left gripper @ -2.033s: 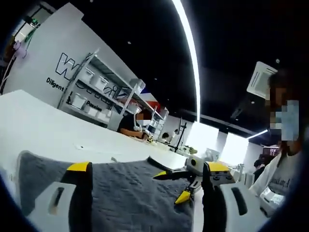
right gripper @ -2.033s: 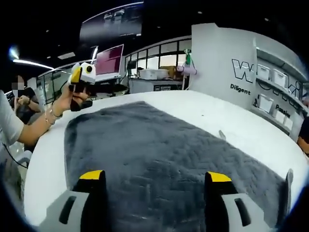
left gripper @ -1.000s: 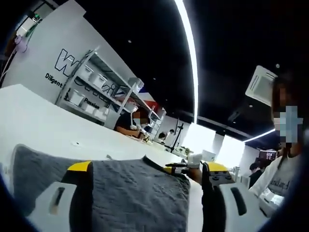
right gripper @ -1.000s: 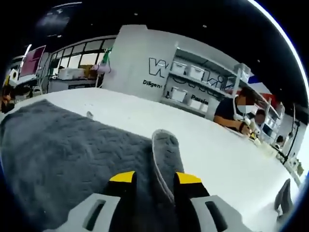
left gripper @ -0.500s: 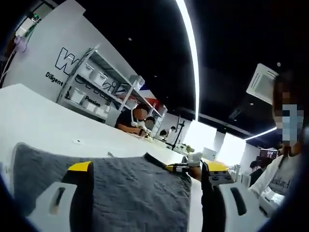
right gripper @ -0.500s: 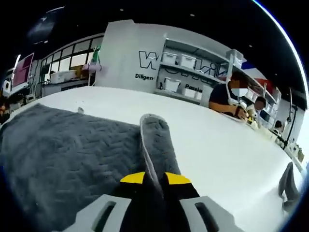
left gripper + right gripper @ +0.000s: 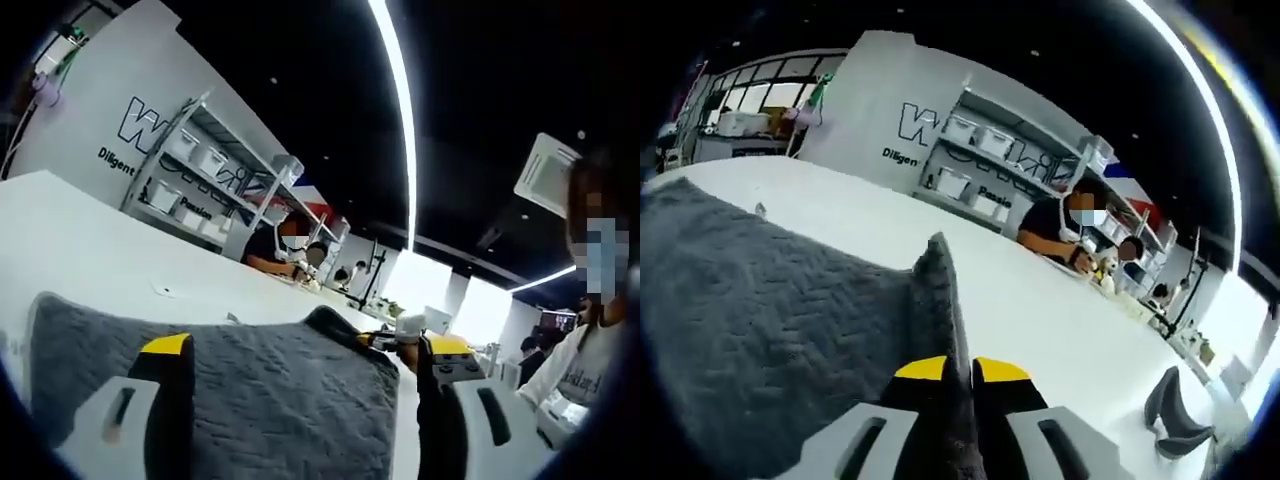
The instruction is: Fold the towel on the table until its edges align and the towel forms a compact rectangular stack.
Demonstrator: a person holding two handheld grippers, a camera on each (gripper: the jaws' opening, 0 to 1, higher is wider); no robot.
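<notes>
A dark grey towel (image 7: 285, 400) with a herringbone weave lies spread on the white table (image 7: 90, 260). My left gripper (image 7: 307, 346) stands open at the towel's near edge, its yellow-tipped jaws wide apart with towel between and ahead of them. At the towel's far corner my right gripper (image 7: 392, 338) comes in from the right and holds that corner raised. In the right gripper view my right gripper (image 7: 960, 370) is shut on a pinched fold of the towel (image 7: 940, 285), which stands up as a ridge. The rest of the towel (image 7: 750, 310) spreads away to the left.
The bare white table (image 7: 1050, 310) stretches to the right of the towel. A dark grey curved object (image 7: 1175, 405) sits near its far right edge. A person (image 7: 1072, 228) sits at the back before shelves of bins (image 7: 975, 160). Another person (image 7: 590, 330) stands on the right.
My right gripper turned to the towel's corner, its jaws went from apart to shut on the fold, and the corner has risen off the table. My left gripper has hardly moved.
</notes>
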